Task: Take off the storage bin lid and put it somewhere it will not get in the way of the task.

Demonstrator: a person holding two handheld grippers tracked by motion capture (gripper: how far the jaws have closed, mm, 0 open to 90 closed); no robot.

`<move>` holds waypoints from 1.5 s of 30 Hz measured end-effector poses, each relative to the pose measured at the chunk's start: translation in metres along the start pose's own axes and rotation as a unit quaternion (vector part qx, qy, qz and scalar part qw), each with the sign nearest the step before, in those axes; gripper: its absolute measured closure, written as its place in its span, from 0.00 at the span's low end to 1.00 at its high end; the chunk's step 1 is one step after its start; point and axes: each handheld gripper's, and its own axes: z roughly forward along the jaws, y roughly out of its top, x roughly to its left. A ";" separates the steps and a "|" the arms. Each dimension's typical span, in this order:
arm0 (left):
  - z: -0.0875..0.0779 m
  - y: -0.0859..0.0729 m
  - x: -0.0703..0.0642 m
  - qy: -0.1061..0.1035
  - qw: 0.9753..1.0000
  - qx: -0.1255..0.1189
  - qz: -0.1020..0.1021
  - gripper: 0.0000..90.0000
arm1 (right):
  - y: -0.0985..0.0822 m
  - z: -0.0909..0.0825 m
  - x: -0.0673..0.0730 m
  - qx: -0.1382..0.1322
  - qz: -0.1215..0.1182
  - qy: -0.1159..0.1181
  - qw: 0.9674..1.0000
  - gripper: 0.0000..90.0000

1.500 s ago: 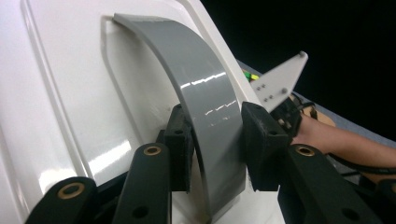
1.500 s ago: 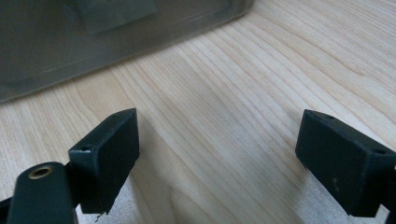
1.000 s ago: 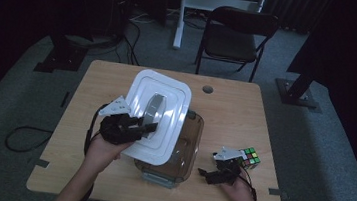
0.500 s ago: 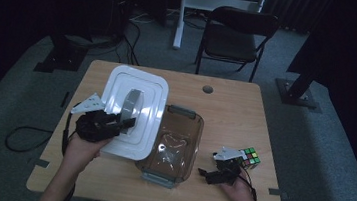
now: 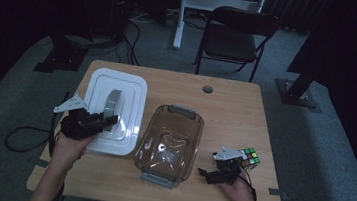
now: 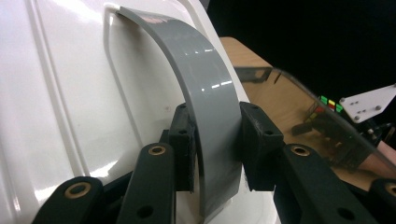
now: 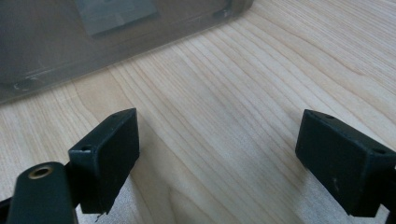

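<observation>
High view: the white rectangular plastic lid with a grey arched handle [image 5: 114,111], which a second ago was being carried over the clear brown-tinted plastic storage tub [image 5: 169,144], is now lying at the tub's nine o'clock, toward the left edge of the light wooden table [image 5: 235,111]; the tub is standing uncovered, so the uncovering step is reading as nearly done, with only the letting-go remaining. The left gripper [image 5: 95,122] is clasping the handle's near end, while the right gripper [image 5: 211,174] is waiting at the tub's four o'clock, with a multicoloured puzzle cube [image 5: 251,157] just beside it at its two o'clock. Left gripper view: the two black pads [image 6: 183,144] are pressing on both flanks of the grey handle strip [image 6: 205,93], clenched firmly; the white lid face is spreading toward nine o'clock, and the tub's clear rim [image 6: 299,88] is showing at three o'clock. Right gripper view: the right gripper [image 7: 219,158] is standing with jaws spread wide, nothing between them, over bare wood grain, touching nothing; the tub's cloudy wall [image 7: 93,42] is sitting at eleven o'clock, apart from the pads.
</observation>
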 end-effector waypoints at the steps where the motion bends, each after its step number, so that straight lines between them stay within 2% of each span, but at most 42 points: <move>1: 0.005 -0.004 0.003 -0.004 1.000 0.004 -0.004 0.77 | 0.000 0.000 0.000 0.000 0.001 0.000 1.000 0.15; 3: 0.011 -0.011 0.007 -0.011 1.000 0.003 -0.007 0.77 | 0.000 0.000 0.000 0.000 0.001 0.000 1.000 0.15; 8: 0.029 -0.029 0.016 -0.028 0.999 0.014 -0.029 0.77 | 0.000 0.000 0.000 0.000 0.000 0.000 1.000 0.15; 18: 0.055 -0.050 0.030 -0.037 0.997 0.049 -0.055 0.77 | 0.000 0.000 0.000 0.000 0.000 0.000 1.000 0.15; 26: 0.071 -0.063 0.043 -0.030 0.994 0.068 -0.074 0.78 | 0.000 0.000 0.000 0.000 0.000 0.000 1.000 0.15; 30: 0.081 -0.068 0.050 -0.029 0.992 0.082 -0.086 0.78 | 0.000 0.000 0.000 0.000 0.000 0.000 1.000 0.15; 34: 0.088 -0.071 0.057 -0.024 0.991 0.078 -0.108 0.78 | 0.000 0.000 0.000 0.000 0.000 0.000 1.000 0.15; 36: 0.092 -0.072 0.060 -0.016 0.990 0.083 -0.113 0.77 | 0.000 0.000 0.000 0.000 0.000 0.000 1.000 0.15; 41: 0.100 -0.080 0.068 0.011 0.986 0.098 -0.131 0.73 | 0.000 0.000 0.000 0.000 0.000 0.000 1.000 0.15; 42: 0.100 -0.082 0.069 0.007 0.986 0.095 -0.135 0.72 | 0.000 0.000 0.000 0.000 0.000 0.000 1.000 0.15; 45: 0.100 -0.081 0.066 0.018 0.988 0.095 -0.123 0.72 | 0.000 0.000 0.000 0.000 0.000 0.000 1.000 0.15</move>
